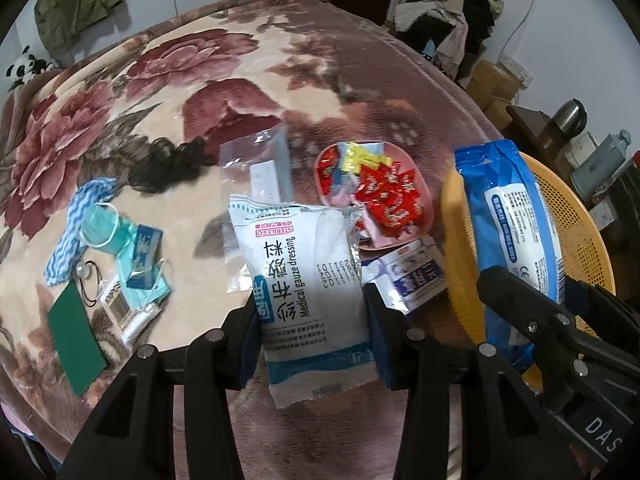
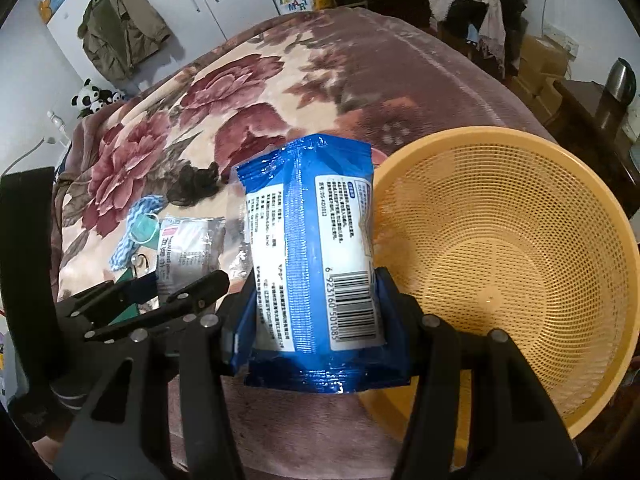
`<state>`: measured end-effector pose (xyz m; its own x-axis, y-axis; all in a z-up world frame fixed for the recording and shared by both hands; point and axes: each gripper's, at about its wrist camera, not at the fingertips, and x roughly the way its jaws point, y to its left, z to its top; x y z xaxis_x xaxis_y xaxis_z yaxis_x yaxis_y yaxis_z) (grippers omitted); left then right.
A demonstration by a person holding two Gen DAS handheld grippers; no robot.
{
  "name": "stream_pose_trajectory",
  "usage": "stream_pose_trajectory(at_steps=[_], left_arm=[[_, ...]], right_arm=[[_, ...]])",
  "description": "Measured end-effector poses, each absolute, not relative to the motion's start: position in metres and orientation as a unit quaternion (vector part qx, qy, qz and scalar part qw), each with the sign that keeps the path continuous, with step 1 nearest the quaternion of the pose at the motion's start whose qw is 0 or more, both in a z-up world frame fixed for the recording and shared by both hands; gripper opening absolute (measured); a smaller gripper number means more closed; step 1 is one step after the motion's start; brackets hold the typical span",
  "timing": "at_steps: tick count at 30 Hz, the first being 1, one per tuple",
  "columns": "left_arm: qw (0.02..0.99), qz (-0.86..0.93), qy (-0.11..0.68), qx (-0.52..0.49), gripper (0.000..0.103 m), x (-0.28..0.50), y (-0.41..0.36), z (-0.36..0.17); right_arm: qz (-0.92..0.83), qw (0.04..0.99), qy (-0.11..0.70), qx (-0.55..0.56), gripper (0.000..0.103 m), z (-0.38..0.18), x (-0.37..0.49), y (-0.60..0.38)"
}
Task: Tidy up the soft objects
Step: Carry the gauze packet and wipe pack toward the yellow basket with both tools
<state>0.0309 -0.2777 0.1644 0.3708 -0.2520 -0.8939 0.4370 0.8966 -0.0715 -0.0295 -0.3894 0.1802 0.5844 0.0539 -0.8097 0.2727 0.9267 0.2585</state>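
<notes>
In transit, none yet binned: gauze dressing packet (image 1: 310, 280) clamped between left gripper (image 1: 312, 316) fingers, blue wipes pack (image 2: 316, 264) clamped between right gripper (image 2: 316, 304) fingers; empty orange basket (image 2: 500, 248) just beyond right fingertips; masks (image 1: 132, 264), cloth (image 1: 76, 224) beyond left fingers remain.

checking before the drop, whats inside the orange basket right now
Nothing shows inside the orange basket: bare mesh over the floor and far wall. The blue pack in the right claw covers part of its left rim.
</notes>
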Motion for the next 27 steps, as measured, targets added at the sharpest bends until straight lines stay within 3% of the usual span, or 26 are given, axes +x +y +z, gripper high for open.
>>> stream_pose_trajectory(at_steps=[27], left_arm=[[0.792, -0.289, 0.523, 0.126, 0.047, -0.006, -0.396, 0.168]], right_arm=[[-0.139, 0.860, 0.442, 0.214, 0.055, 0.181, -0.076, -0.488]])
